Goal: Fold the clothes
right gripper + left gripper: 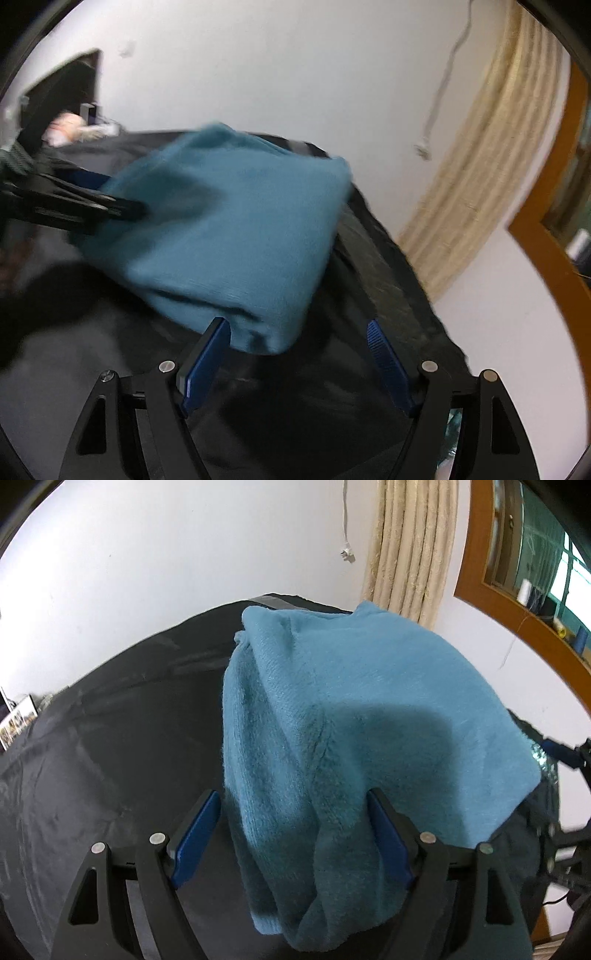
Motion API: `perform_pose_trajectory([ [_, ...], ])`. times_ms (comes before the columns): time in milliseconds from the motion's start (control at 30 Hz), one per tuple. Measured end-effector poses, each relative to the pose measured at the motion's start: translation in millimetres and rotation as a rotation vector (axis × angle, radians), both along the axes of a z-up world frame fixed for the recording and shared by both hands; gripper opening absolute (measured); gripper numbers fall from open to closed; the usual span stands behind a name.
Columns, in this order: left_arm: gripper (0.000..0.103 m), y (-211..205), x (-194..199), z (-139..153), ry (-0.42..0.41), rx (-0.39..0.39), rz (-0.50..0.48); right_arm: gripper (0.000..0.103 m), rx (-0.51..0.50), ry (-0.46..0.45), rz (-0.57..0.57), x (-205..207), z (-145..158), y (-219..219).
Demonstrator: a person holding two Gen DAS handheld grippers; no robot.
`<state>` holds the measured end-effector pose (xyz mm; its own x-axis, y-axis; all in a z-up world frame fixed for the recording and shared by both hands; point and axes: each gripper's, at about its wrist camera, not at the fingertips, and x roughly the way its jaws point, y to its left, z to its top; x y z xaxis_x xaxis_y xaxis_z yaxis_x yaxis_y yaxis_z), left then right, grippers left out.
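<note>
We have the blue fleece garment (pixel 354 716) folded into a thick bundle on the black cloth-covered counter (pixel 110 738), toward its far right side. Our left hand-held gripper (pixel 293 834) stands with its jaws wide apart, the near flap of fleece lying loose between them. Our right hand-held gripper (pixel 299 354) is likewise spread, nothing clamped, with the bundle's near corner just inside its left pad (pixel 205 365). To finish well, we judge it best to close low on all layers at once, then keep both sides level so the stack stays square.
</note>
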<state>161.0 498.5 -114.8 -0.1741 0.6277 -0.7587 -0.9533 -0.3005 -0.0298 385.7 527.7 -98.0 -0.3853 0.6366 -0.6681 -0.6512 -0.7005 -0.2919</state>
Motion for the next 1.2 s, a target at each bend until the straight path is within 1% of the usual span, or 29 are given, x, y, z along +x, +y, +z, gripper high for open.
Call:
perform_pose_trajectory([
  [67,0.084,0.4,-0.2,-2.7,0.006,0.000,-0.004,0.079,-0.008,0.005,-0.067,1.6,-3.1,12.1],
  [200,0.086,1.1,-0.5,-8.1,0.019,0.001,-0.011,0.080,-0.118,0.061,-0.149,18.0,-8.0,35.0],
  [300,0.089,0.2,-2.8,-10.4,0.016,0.007,-0.009,0.084,-0.134,0.048,-0.197,29.0,-15.1,39.9],
  [433,0.090,-1.8,-3.0,-11.1,0.018,0.015,-0.003,0.085,-0.105,0.067,-0.170,32.7,-1.6,24.8],
  [467,0.091,-1.9,-3.4,-11.3,0.015,0.016,0.000,0.085,-0.082,0.061,-0.153,32.7,5.3,17.7],
  [533,0.092,-1.9,-6.3,-11.8,-0.007,0.020,0.009,0.085,-0.036,0.077,-0.109,29.8,22.1,6.0],
  [667,0.092,-4.5,-13.0,-13.1,-0.053,0.030,0.019,0.085,-0.006,0.209,-0.041,19.8,53.6,0.5],
  [700,0.092,-4.8,-13.7,-13.4,-0.059,0.031,0.021,0.085,-0.005,0.219,-0.033,12.3,54.3,3.4],
  [800,0.095,-4.2,-13.3,-13.8,-0.051,0.027,0.029,0.085,-0.029,0.202,0.002,-13.6,41.8,16.6],
  [833,0.096,-3.8,-13.0,-13.6,-0.046,0.026,0.030,0.085,-0.042,0.182,0.032,-22.0,34.1,19.3],
  [933,0.098,-3.1,-14.1,-14.3,-0.052,0.025,0.027,0.085,-0.063,0.078,0.093,-42.8,10.6,19.7],
  [967,0.098,-2.9,-14.8,-14.8,-0.056,0.025,0.026,0.087,-0.070,0.045,0.102,-47.4,3.0,19.7],
  [1033,0.101,-2.4,-17.1,-15.9,-0.064,0.025,0.030,0.088,-0.057,0.037,0.098,-47.3,-3.5,18.4],
  [1067,0.103,-2.1,-18.2,-16.4,-0.068,0.023,0.034,0.089,-0.075,0.047,0.090,-46.6,-4.1,20.4],
  [1200,0.103,-3.9,-18.5,-9.5,-0.081,0.016,0.040,0.093,-0.189,0.074,0.049,-45.9,-6.4,35.9],
])
